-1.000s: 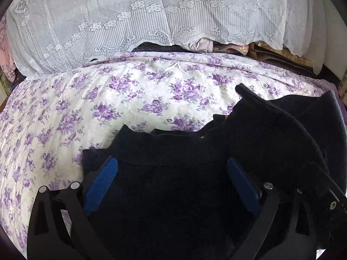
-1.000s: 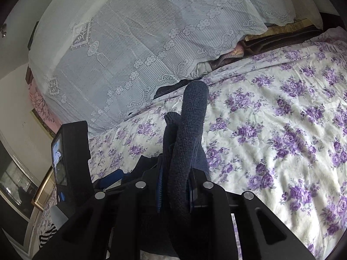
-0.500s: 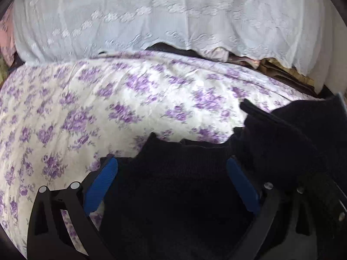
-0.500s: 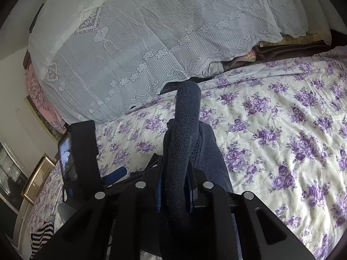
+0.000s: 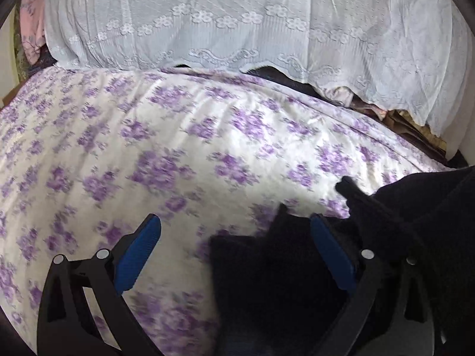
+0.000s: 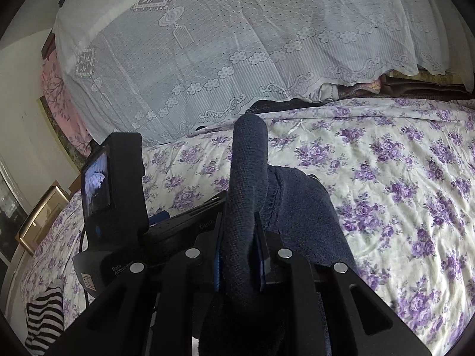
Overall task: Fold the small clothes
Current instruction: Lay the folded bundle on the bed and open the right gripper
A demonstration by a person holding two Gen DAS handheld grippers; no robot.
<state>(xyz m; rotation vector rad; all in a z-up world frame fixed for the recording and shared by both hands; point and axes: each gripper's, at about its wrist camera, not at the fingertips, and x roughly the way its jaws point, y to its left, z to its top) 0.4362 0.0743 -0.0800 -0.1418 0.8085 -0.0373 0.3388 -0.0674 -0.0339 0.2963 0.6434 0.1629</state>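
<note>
A dark navy knit garment (image 5: pixel 276 273) lies on the floral bedsheet (image 5: pixel 184 148). My left gripper (image 5: pixel 234 234) is open above it, its blue pads (image 5: pixel 139 255) spread wide; the garment's edge sits by the right pad and under the gap's right half. My right gripper (image 6: pixel 240 255) is shut on a rolled fold of the same garment (image 6: pixel 248 178), which sticks up between the jaws while the rest drapes down to the right (image 6: pixel 308 216). The left gripper's body with its small screen (image 6: pixel 118 184) shows at left in the right wrist view.
A white lace cover (image 5: pixel 237 23) drapes over a stack along the far side of the bed, with folded textiles (image 5: pixel 400 118) peeking out beneath. A black-and-white striped cloth (image 6: pixel 44 320) lies at the bed's left edge near a gold picture frame (image 6: pixel 38 219).
My left gripper has drawn left off the garment, so bare sheet now shows between its pads. My right gripper has tilted level, still holding the fold.
</note>
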